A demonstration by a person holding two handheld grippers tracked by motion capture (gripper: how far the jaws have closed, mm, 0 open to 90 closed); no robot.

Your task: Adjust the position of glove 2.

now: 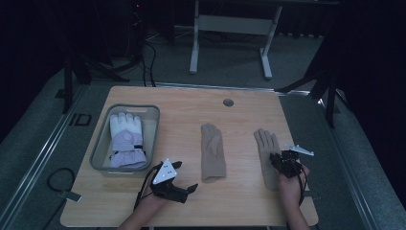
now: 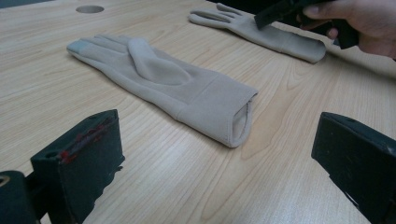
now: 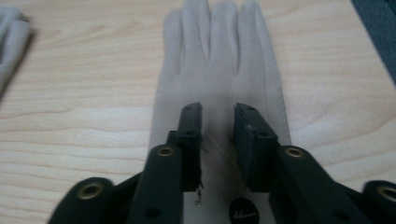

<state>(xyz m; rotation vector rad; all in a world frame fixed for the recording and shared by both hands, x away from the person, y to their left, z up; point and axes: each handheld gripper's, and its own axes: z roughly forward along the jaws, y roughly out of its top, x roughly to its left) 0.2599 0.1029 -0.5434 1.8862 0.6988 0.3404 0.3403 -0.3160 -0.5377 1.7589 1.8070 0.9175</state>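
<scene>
- Dark curtains and a carpeted floor ring a pale wooden surface (image 1: pixel 191 201) that fills the middle of the high view; a grey bin (image 1: pixel 152 115) at centre left holds a white and lilac ski glove (image 1: pixel 126 140).
- Two beige gloves lie flat on the wood. The one in hand, the right beige glove (image 1: pixel 266 143), sits at centre right of the high view; the middle beige glove (image 1: pixel 212 152) is well apart from it, near the frame's centre.
- That right beige glove's long axis runs up and down the frame, fingers toward the top edge, cuff toward the bottom under the hand.
- The right gripper (image 3: pixel 218 116) sits low over the palm area with a narrow gap between its jaws, fabric showing in the gap; no pinch can be seen.
- The left gripper (image 1: pixel 186 177) hovers at lower centre with jaws spread wide, holding nothing, aimed at the middle glove's cuff.
- To do this well, I would judge: press the tips down into the cloth so a fold rises between them, close on both layers, and lift straight before travelling.
</scene>
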